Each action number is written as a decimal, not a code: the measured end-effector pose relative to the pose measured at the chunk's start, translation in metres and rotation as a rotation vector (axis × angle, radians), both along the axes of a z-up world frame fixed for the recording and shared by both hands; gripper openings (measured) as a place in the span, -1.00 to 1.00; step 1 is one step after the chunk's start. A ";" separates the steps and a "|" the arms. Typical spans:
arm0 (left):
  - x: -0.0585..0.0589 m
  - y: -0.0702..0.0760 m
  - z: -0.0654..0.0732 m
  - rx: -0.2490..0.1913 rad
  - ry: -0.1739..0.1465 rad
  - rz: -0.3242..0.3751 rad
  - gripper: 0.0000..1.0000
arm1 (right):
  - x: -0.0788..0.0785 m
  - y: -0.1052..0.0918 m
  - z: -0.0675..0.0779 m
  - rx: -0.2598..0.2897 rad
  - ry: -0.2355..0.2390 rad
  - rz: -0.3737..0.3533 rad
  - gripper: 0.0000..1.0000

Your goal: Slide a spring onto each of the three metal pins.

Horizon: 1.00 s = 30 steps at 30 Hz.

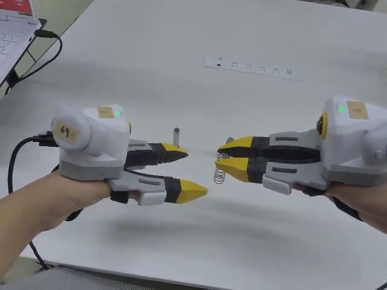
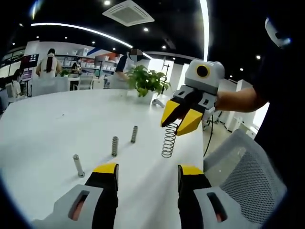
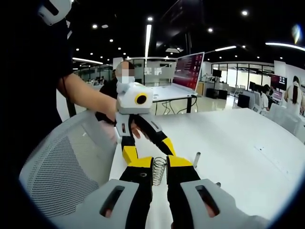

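The right tool (image 1: pixel 225 156) is pressed together on the upper coils of a loose spring (image 1: pixel 221 170). The spring hangs down from its yellow tips toward the white surface (image 1: pixel 181 254); whether its lower end touches the surface cannot be told. The left tool (image 1: pixel 187 173) is spread wide with nothing between its jaws. Its tips point right at the right tool, close to it but apart, and the spring hangs just right of them. A bare pin (image 1: pixel 176 136) stands upright just beyond the left tool's far jaw, and a power strip (image 1: pixel 251 66) lies far off on the surface. In the left gripper view the left tool (image 2: pixel 148 171) gapes at the near edge, and the right tool (image 2: pixel 183 118) comes in from the right. The spring (image 2: pixel 167 140) dangles below the right tool, ahead of the left tool's jaws and clear of them. Left of the spring, three pins stand in a row on the surface (image 2: pixel 47 124). The nearest is the bare pin (image 2: pixel 76 164), while the middle pin (image 2: pixel 115 145) and the far pin (image 2: pixel 134 134) each carry coils. The hanging spring is beside the row, not over any pin. In the right gripper view the right tool (image 3: pixel 159 164) pinches the spring (image 3: pixel 158 171) between its tips. The left tool (image 3: pixel 148 150) stands open just beyond, and a pin (image 3: pixel 196 160) stands to the right of the jaws.
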<state>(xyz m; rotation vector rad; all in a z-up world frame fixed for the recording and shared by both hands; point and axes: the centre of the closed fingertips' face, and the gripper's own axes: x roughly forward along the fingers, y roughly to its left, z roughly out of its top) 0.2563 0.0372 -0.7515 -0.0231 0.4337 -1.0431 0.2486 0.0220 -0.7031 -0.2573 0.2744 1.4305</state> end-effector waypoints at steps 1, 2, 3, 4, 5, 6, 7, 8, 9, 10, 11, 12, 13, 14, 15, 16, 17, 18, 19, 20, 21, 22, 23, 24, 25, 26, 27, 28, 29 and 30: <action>0.000 0.001 0.000 0.001 0.002 0.003 -0.11 | 0.000 0.000 0.000 0.001 0.000 0.000 -0.85; 0.000 0.004 -0.001 0.002 0.004 0.008 -0.11 | 0.000 0.000 0.000 0.003 0.003 -0.002 -0.85; 0.000 0.006 -0.001 0.003 0.003 0.012 -0.11 | 0.001 -0.001 0.000 0.003 0.003 -0.005 -0.85; 0.000 0.008 -0.001 0.004 0.004 0.018 -0.11 | 0.001 -0.001 -0.001 0.002 0.004 -0.008 -0.85; 0.000 0.011 -0.002 0.005 0.005 0.025 -0.10 | 0.002 -0.002 -0.001 0.002 0.004 -0.012 -0.85; 0.001 0.015 -0.002 0.004 0.003 0.035 -0.09 | 0.003 -0.003 -0.001 0.002 0.004 -0.015 -0.85; 0.002 0.018 -0.002 0.005 0.004 0.045 -0.08 | 0.004 -0.004 -0.001 0.002 0.005 -0.019 -0.85; 0.002 0.021 -0.003 0.006 0.005 0.053 -0.04 | 0.005 -0.004 -0.001 0.003 0.006 -0.021 -0.85; 0.002 0.024 -0.004 0.010 0.002 0.063 -0.01 | 0.006 -0.005 -0.001 0.003 0.005 -0.025 -0.85; 0.003 0.027 -0.004 0.014 0.001 0.071 0.04 | 0.006 -0.005 -0.001 0.002 0.003 -0.028 -0.85; 0.003 0.030 -0.004 0.016 0.002 0.078 0.06 | 0.007 -0.006 -0.001 0.001 0.003 -0.030 -0.84; 0.004 0.033 -0.005 0.016 0.005 0.089 0.08 | 0.008 -0.006 -0.002 0.000 0.003 -0.033 -0.84; 0.005 0.037 -0.005 0.016 0.008 0.098 0.11 | 0.009 -0.006 -0.002 0.001 0.003 -0.035 -0.84; 0.005 0.039 -0.005 0.017 0.009 0.105 0.13 | 0.009 -0.006 -0.002 0.001 0.005 -0.038 -0.84; 0.005 0.042 -0.006 0.019 0.013 0.115 0.15 | 0.009 -0.006 -0.002 0.000 0.005 -0.038 -0.84; 0.005 0.044 -0.007 0.019 0.016 0.119 0.16 | 0.010 -0.006 -0.002 0.001 0.005 -0.039 -0.84; 0.005 0.045 -0.007 0.019 0.017 0.122 0.16 | 0.010 -0.006 -0.002 0.001 0.006 -0.039 -0.84; 0.005 0.046 -0.007 0.019 0.018 0.124 0.17 | 0.010 -0.006 -0.002 0.001 0.005 -0.038 -0.84; 0.004 0.047 -0.007 0.020 0.020 0.127 0.19 | 0.010 -0.006 -0.002 0.000 0.004 -0.038 -0.84; 0.004 0.047 -0.007 0.021 0.021 0.129 0.21 | 0.010 -0.006 -0.002 0.000 0.005 -0.038 -0.84; 0.004 0.048 -0.007 0.022 0.020 0.131 0.23 | 0.010 -0.005 -0.002 0.000 0.005 -0.037 -0.84; 0.004 0.048 -0.007 0.025 0.013 0.133 0.25 | 0.010 -0.005 -0.002 0.000 0.005 -0.037 -0.84; 0.004 0.049 -0.007 0.025 0.007 0.135 0.28 | 0.010 -0.005 -0.002 0.000 0.006 -0.035 -0.84; 0.004 0.049 -0.007 0.026 0.006 0.140 0.31 | 0.010 -0.005 -0.002 0.000 0.006 -0.035 -0.84; 0.004 0.050 -0.008 0.025 0.012 0.145 0.36 | 0.009 -0.005 -0.002 -0.001 0.004 -0.033 -0.84; 0.005 0.051 -0.009 0.024 0.022 0.153 0.38 | 0.009 -0.004 -0.002 -0.002 0.005 -0.033 -0.84; 0.005 0.051 -0.009 0.025 0.026 0.155 0.39 | 0.009 -0.004 -0.002 -0.001 0.006 -0.033 -0.84; 0.004 0.052 -0.009 0.027 0.021 0.155 0.39 | 0.009 -0.004 -0.002 -0.002 0.005 -0.033 -0.84; 0.005 0.052 -0.009 0.027 0.012 0.156 0.39 | 0.009 -0.005 -0.002 -0.004 0.004 -0.032 -0.84; 0.004 0.053 -0.008 0.023 0.010 0.158 0.39 | 0.009 -0.005 -0.002 -0.003 0.005 -0.032 -0.84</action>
